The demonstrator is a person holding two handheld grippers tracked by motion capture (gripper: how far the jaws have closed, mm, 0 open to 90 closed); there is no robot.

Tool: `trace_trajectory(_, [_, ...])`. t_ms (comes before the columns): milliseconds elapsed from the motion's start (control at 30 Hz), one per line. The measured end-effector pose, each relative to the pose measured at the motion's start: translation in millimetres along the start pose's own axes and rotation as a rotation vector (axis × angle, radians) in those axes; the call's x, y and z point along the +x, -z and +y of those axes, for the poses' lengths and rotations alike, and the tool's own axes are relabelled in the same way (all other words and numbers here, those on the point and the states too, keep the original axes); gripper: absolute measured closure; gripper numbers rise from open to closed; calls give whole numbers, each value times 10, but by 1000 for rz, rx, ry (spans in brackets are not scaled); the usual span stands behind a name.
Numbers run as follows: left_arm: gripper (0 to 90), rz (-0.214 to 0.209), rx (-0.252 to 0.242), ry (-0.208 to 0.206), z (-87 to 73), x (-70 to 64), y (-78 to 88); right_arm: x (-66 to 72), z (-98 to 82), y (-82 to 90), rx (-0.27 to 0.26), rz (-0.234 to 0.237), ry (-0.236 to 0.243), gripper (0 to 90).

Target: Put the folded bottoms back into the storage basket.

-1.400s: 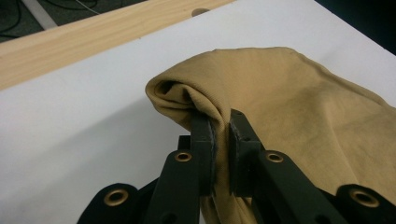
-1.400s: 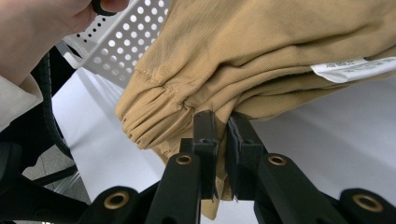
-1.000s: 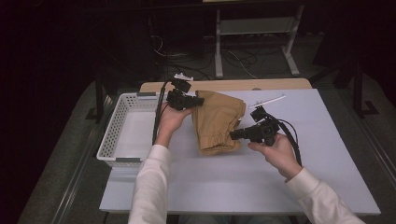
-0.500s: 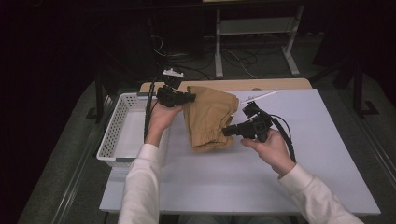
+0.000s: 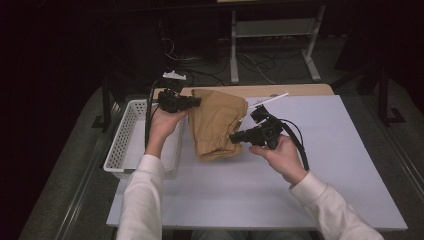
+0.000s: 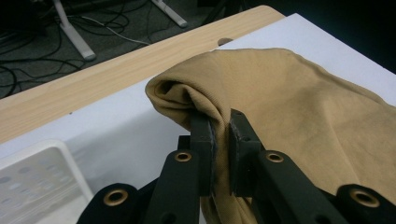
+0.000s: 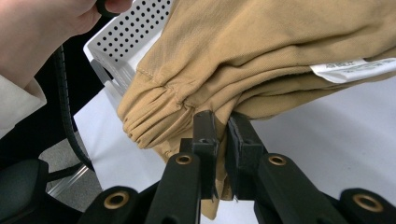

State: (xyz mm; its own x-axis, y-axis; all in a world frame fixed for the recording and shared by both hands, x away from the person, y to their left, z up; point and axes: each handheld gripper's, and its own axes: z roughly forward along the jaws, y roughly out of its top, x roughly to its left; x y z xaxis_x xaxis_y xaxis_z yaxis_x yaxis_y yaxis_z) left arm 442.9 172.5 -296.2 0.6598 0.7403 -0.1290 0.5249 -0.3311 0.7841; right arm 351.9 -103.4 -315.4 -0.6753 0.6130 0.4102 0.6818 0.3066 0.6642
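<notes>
Hanging between both hand-held grippers, tan garment (image 5: 216, 122), long axis near-to-far.

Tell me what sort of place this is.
Probably a lab or workshop set up for recording: a white table, loose cables on the floor, and a metal stand behind in a dark room.

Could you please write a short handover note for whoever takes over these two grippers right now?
Left gripper: shut on the tan garment at a folded far corner.
Right gripper: shut on the same garment near its gathered elastic edge.
The garment is folded and partly lifted above the white table, just right of the white basket.
Done: garment folded and gripped at both ends.
Left: probably carry it to the basket and release; nothing lies in the basket's visible part.
</notes>
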Motion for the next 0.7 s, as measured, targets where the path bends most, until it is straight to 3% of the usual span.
trace_trajectory(700, [831,27,-22,5,-54,192,253,184,178,-156,-2,17,28,812])
